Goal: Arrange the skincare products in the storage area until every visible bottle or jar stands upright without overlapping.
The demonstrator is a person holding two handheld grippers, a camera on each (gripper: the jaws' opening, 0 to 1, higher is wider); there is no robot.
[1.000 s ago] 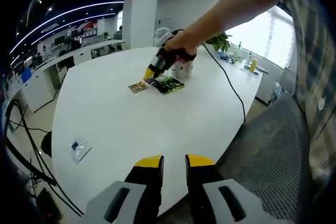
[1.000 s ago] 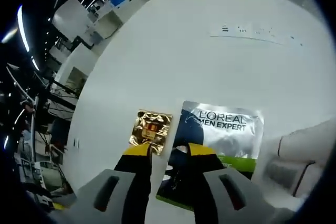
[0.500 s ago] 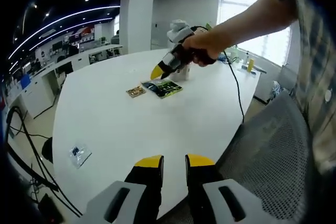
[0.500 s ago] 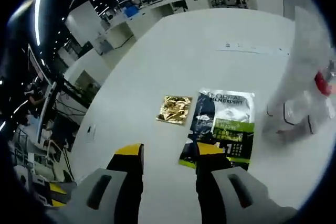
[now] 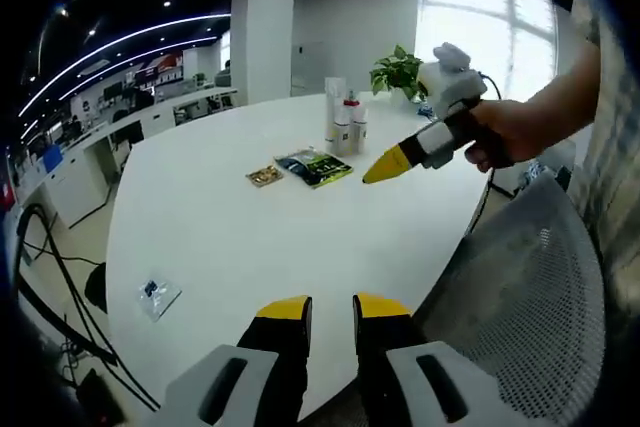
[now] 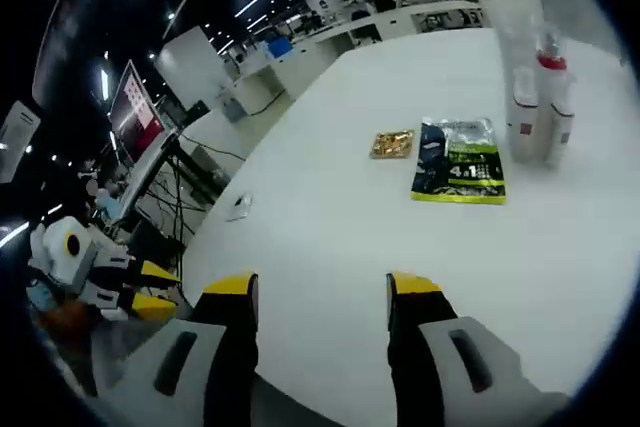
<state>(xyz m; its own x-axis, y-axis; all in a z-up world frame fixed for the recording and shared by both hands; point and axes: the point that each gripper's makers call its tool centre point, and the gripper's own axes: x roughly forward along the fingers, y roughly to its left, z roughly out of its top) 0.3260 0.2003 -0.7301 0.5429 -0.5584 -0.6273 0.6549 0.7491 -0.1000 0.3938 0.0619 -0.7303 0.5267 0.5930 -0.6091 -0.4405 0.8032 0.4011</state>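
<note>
- Open-plan office, round white worktop [image 5: 250, 237]; bottles [image 6: 535, 107] upright at upper right, flat sachets [image 6: 458, 160] beside.
- Bottles prob. light, slick plastic; grip mid-body.
- Right gripper [image 6: 318, 287] wide, empty; left gripper [image 5: 331, 304] narrow, empty.

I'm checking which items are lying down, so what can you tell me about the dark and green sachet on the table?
The sachet is a flat, glossy packet, silver and dark at one end with a lime-green band printed "4:1" at the other. It lies flat on the white table, not upright. A small gold foil packet lies just beside it, apparently not overlapping it. The upright white bottles stand close by on its other side. Neither set of tongs touches it.
</note>
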